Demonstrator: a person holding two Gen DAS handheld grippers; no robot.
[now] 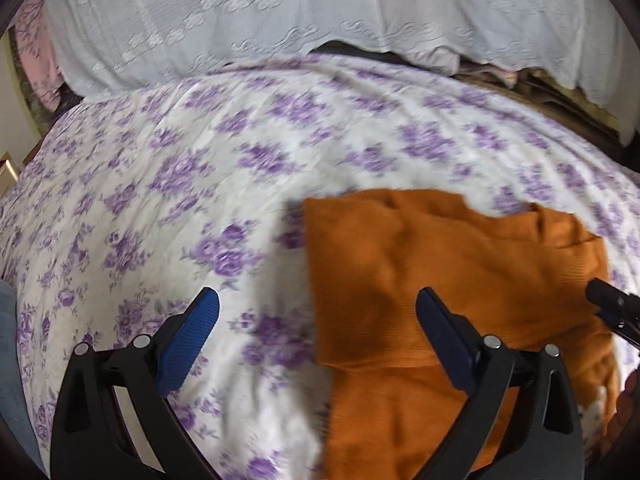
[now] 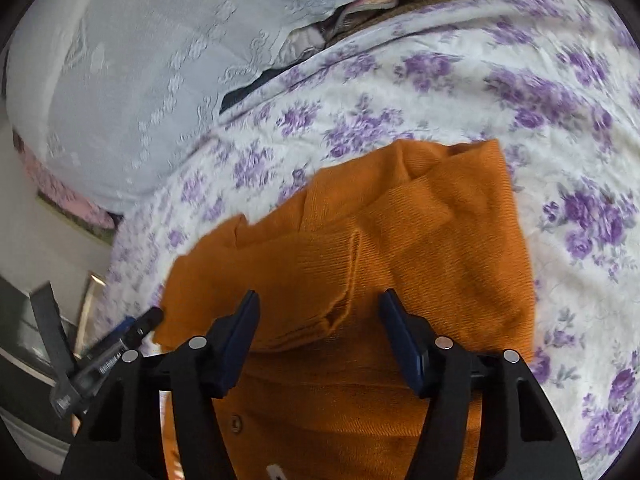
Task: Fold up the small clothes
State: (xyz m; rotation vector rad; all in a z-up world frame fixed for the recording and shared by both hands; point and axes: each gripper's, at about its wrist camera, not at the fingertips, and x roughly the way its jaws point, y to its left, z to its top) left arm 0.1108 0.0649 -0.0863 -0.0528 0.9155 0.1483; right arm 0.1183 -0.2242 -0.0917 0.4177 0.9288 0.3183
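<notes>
Nearest your right gripper point(image 2: 318, 336), half-closed jaws hang over the orange knit garment point(image 2: 400, 248) without pressing it; your left gripper point(image 1: 318, 336) stands wide, its right finger above the garment's left edge. The knit lies partly folded on the floral bedspread point(image 1: 160, 184); judge it soft, light and limp, best pinched at a corner or folded hem. Only the right view shows a button point(image 2: 235, 421) on the near panel; the left view alone shows bare bedspread leftward. Beyond lies a pale embossed cover point(image 1: 280, 12).

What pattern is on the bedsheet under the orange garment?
Purple flowers on white bedsheet; clearest in the left wrist view.
</notes>
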